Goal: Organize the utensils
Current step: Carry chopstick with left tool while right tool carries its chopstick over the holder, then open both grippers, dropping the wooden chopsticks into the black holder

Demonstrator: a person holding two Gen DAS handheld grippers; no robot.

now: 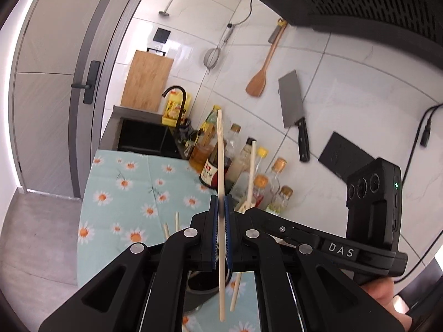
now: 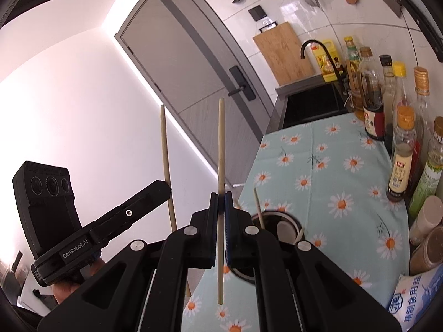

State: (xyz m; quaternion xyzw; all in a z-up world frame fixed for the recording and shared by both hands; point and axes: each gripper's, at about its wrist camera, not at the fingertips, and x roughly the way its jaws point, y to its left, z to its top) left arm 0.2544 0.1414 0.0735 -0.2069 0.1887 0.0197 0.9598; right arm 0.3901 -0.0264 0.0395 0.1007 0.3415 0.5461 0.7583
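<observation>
The left tool (image 1: pixel 221 210) was clamped tight on a chopstick (image 1: pixel 220 149) that stood nearly upright between its blue pads, one end high above the jaws and the other hanging below. The right tool (image 2: pixel 220 203) was closed the same way on a second chopstick (image 2: pixel 220 149). Both were held in the air above the near end of the bench (image 2: pixel 340 166), which carried a daisy-print cloth.

Just under the tools sat a dark utensil holder (image 2: pixel 288 218) with a few sticks and a pale spoon-like end already in it. The step looked like carrying the two chopsticks to that holder; next each lower tip would need lining up over the opening before the pads let go.

The holder was largely hidden behind the tool bodies, so its contents were hard to count. Bottles (image 2: pixel 373 94) crowded the wall side, and the person's hands showed only at the frame edges.
</observation>
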